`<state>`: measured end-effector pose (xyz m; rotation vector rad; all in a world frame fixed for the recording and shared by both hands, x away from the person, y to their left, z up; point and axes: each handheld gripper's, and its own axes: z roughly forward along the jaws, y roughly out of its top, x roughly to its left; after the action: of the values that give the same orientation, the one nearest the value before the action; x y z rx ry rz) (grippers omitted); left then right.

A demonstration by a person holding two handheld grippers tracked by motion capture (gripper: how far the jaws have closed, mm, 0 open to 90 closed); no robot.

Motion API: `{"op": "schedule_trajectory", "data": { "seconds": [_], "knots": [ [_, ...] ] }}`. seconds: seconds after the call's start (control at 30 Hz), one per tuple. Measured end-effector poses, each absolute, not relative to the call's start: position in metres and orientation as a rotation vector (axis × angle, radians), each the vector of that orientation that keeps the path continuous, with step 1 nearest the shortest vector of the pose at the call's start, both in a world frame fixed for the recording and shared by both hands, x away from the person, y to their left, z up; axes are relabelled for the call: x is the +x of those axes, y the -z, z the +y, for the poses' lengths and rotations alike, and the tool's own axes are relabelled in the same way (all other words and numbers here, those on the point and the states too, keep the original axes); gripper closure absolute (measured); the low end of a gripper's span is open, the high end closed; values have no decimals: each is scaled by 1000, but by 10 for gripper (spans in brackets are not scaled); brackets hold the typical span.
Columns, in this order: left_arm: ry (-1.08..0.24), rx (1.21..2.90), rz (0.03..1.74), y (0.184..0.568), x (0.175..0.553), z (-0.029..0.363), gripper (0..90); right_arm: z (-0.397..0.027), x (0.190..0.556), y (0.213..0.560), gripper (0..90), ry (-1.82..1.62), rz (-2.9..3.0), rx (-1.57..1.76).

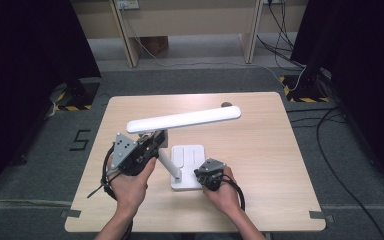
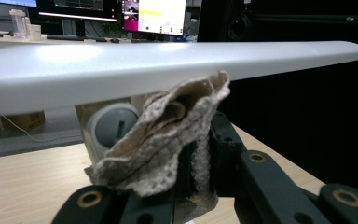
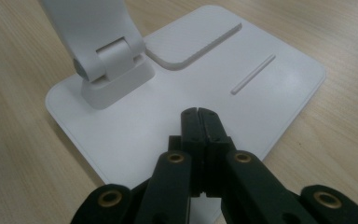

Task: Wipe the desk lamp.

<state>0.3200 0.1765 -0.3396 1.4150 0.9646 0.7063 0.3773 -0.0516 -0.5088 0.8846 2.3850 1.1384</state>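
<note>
Crumpled rag (image 2: 168, 135) clamped in left tool (image 2: 191, 177), touching desk lamp head (image 2: 168, 70) just above. Right tool (image 3: 199, 114) closed, empty, tips pressed on lamp base (image 3: 121, 126).

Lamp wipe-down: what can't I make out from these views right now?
- Contact between the cloth and the lamp head: left gripper view, the crumpled cloth hides its own top edge.
- Left tongs tips: high view, the lamp head covers them.
- Whether the right tongs press the lamp base or hover above it: right gripper view, the angle hides any gap.
- Small dark object on the table: high view, partly behind the lamp head, too small.
</note>
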Motion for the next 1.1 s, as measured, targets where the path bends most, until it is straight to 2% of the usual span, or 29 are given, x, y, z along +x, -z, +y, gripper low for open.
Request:
{"op": "schedule_trajectory", "data": {
  "seconds": [1.1],
  "knots": [
    [-713, 1421, 972, 351, 316, 176, 805, -51, 378, 509, 900, -1137, 2384, 880]
  ]
}}
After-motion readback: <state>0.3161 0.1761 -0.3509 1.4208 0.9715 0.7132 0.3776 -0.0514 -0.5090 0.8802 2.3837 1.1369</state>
